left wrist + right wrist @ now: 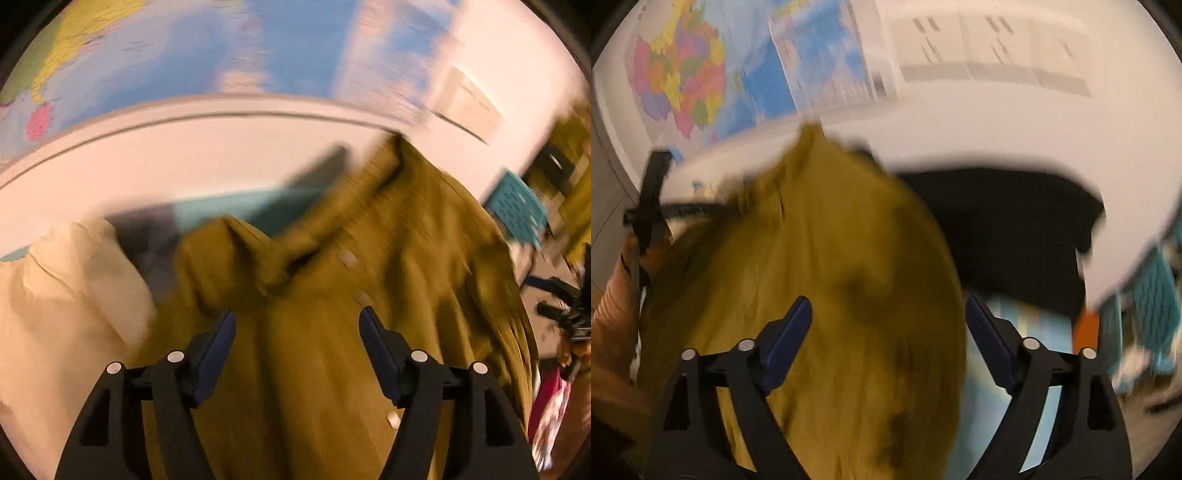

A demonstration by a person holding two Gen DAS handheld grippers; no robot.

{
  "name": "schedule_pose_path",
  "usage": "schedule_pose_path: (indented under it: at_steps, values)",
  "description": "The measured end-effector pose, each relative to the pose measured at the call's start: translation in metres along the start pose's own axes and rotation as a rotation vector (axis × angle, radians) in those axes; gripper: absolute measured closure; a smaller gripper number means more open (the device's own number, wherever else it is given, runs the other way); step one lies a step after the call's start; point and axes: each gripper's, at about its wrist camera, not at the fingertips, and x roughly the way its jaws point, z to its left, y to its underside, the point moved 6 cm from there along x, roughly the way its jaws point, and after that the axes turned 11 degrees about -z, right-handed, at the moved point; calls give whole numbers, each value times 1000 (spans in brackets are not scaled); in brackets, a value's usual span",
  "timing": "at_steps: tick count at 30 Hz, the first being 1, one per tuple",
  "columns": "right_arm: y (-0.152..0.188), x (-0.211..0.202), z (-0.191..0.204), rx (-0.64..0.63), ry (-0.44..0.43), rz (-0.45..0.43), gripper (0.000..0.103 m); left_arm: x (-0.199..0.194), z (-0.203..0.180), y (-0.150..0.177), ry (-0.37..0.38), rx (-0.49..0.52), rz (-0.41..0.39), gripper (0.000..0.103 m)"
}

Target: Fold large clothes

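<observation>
An olive button-front shirt (369, 258) lies spread and rumpled, its collar toward the far side, blurred by motion. My left gripper (298, 314) hovers over the shirt's front near the button strip, jaws wide apart, and the pads do not press on the cloth. In the right wrist view the same olive shirt (831, 277) fills the middle. My right gripper (888, 302) stands open above its right edge with nothing pinched. The other gripper shows as a black shape at the left edge (650, 206), held by a person's hand.
A cream garment (66, 314) lies left of the shirt. A black garment (1015, 229) sits to the right. The surface underneath is teal (240, 210). A coloured map (687, 74) hangs on the white wall behind. A teal crate (517, 210) stands at far right.
</observation>
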Motion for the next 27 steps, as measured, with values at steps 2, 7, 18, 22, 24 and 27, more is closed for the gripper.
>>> schedule_pose_path:
  at_steps: [2, 7, 18, 22, 24, 27]
  values:
    - [41, -4, 1, 39, -5, 66, 17, -6, -20, 19, 26, 33, 16, 33]
    - [84, -15, 10, 116, -107, 105, 75, 2, -63, 59, 64, 105, 72, 32]
    - [-10, -84, -81, 102, 291, -161, 90, -40, -46, 68, -32, 102, -17, 32]
    - [25, -29, -105, 184, 300, -50, 80, -85, -3, 78, -138, 56, -70, 30]
    - [38, -10, -108, 212, 284, -25, 71, -116, 21, 89, -206, 34, -112, 28]
    - [45, -7, -108, 211, 327, -49, 47, -156, 58, 105, -270, -34, -152, 24]
